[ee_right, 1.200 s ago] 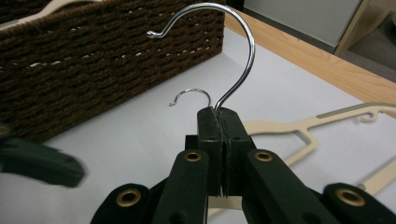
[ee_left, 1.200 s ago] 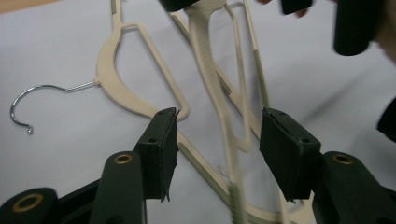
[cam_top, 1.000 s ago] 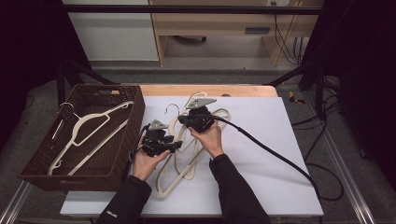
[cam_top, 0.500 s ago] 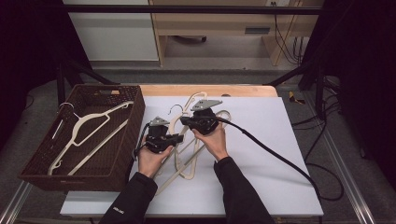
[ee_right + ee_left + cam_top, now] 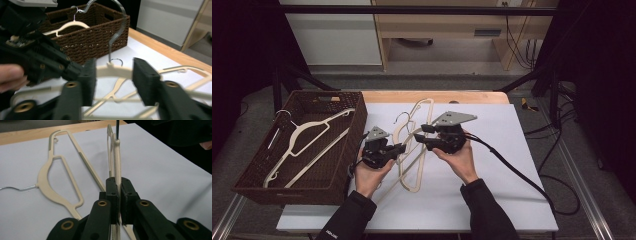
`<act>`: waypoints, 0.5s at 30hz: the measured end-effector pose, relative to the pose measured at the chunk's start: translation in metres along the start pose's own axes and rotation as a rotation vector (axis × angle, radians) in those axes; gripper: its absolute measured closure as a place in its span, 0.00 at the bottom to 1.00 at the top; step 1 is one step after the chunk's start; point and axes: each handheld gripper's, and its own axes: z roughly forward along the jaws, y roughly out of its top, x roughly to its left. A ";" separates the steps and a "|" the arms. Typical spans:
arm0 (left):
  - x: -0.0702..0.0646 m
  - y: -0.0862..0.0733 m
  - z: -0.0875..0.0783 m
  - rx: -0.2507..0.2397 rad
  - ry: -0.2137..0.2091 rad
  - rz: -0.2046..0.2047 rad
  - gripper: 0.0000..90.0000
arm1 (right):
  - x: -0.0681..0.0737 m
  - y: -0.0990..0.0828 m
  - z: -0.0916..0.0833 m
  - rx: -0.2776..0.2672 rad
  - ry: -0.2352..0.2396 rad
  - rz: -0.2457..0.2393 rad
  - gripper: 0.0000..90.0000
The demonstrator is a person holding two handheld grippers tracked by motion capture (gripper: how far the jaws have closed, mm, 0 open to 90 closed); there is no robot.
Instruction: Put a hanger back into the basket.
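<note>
High view: a dark brown woven wicker basket (image 5: 254, 165) is sitting at the table's left, holding a cream plastic hanger (image 5: 307, 135). Beside it, the left gripper (image 5: 398, 149) is pinching the edge of a raised cream hanger (image 5: 117, 162), jaws closed on it. Another cream hanger (image 5: 53, 187) is lying flat. The right gripper (image 5: 418, 135) is straddling the raised hanger with jaws spread wide.
</note>
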 end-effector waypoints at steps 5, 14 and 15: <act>-0.001 0.008 -0.023 -0.022 0.001 0.039 0.96 | 0.000 -0.011 -0.040 -0.055 -0.020 0.035 0.37; -0.006 0.025 -0.067 -0.076 -0.005 0.097 0.96 | -0.012 -0.053 -0.095 -0.050 -0.124 0.088 0.16; -0.006 0.028 -0.071 -0.081 -0.003 0.107 0.96 | -0.014 -0.058 -0.100 -0.049 -0.135 0.098 0.15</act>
